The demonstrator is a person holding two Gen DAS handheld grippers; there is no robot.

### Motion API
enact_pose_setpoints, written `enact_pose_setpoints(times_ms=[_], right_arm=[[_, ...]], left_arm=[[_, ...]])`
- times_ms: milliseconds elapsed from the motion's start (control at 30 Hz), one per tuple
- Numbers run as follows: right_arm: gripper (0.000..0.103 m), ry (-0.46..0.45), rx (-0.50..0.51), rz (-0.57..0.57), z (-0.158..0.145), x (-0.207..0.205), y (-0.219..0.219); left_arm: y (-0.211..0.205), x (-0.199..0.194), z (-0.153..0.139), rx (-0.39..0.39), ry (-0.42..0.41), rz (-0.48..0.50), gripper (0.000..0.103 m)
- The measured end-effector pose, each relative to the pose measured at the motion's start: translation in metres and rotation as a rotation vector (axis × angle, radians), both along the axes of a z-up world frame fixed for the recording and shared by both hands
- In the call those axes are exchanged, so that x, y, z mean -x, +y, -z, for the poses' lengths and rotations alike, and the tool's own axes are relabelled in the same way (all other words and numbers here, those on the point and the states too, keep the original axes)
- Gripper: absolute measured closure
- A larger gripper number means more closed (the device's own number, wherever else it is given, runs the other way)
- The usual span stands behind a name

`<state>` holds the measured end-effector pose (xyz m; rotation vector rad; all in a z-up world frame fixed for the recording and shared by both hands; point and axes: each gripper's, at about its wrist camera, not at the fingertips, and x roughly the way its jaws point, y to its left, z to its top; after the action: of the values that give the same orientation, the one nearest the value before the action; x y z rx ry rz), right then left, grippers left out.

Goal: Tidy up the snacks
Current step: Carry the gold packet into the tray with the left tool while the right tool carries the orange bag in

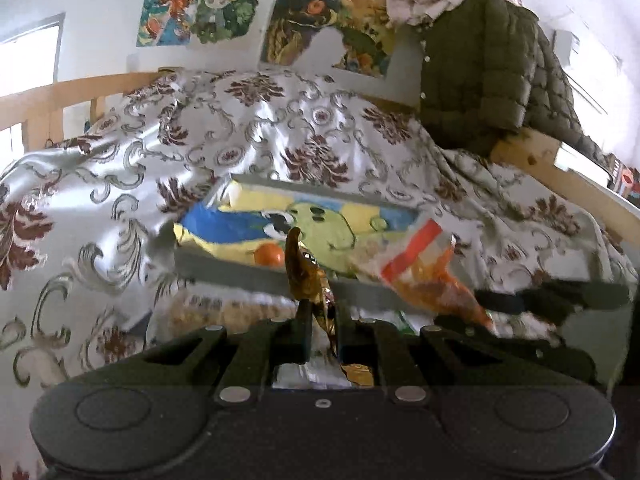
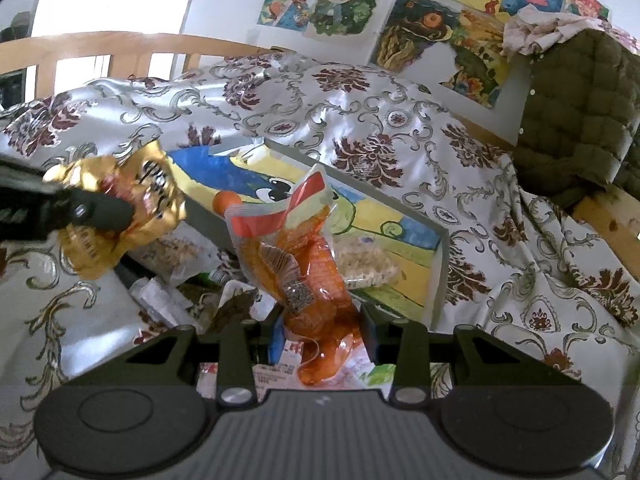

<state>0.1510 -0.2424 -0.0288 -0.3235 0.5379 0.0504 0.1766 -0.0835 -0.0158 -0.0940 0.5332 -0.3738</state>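
My left gripper (image 1: 320, 312) is shut on a gold foil snack packet (image 1: 306, 276), seen edge-on; the same packet (image 2: 132, 200) shows at the left of the right wrist view, pinched by the left fingers (image 2: 104, 210). My right gripper (image 2: 320, 320) is shut on an orange and red snack bag (image 2: 304, 256), held upright; it also shows in the left wrist view (image 1: 424, 272). Both are held above the near edge of a grey box (image 2: 438, 264) with a cartoon picture inside. In the box lie a rice-cake pack (image 2: 368, 268) and a small orange ball (image 2: 226, 202).
Several loose snack packs (image 2: 168, 252) lie on the floral bedspread (image 2: 380, 128) in front of the box. A green quilted jacket (image 2: 580, 120) hangs on the wooden bed frame (image 1: 560, 168) at the right. Posters cover the wall behind.
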Motion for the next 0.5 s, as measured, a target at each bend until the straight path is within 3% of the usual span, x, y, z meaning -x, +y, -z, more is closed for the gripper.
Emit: enact_pose_setpoints(times_ms=[233, 500], right_arm=[[0.061, -0.057, -0.018, 0.074, -0.004, -0.017, -0.010], [0.061, -0.095, -0.083, 0.175, -0.006, -0.051, -0.035]], left_arm=[[-0.017, -0.052, -0.001, 0.082, -0.003, -0.009, 0.092], [-0.034, -0.101, 0.010, 0.117, 0.006, 0.035, 0.092]])
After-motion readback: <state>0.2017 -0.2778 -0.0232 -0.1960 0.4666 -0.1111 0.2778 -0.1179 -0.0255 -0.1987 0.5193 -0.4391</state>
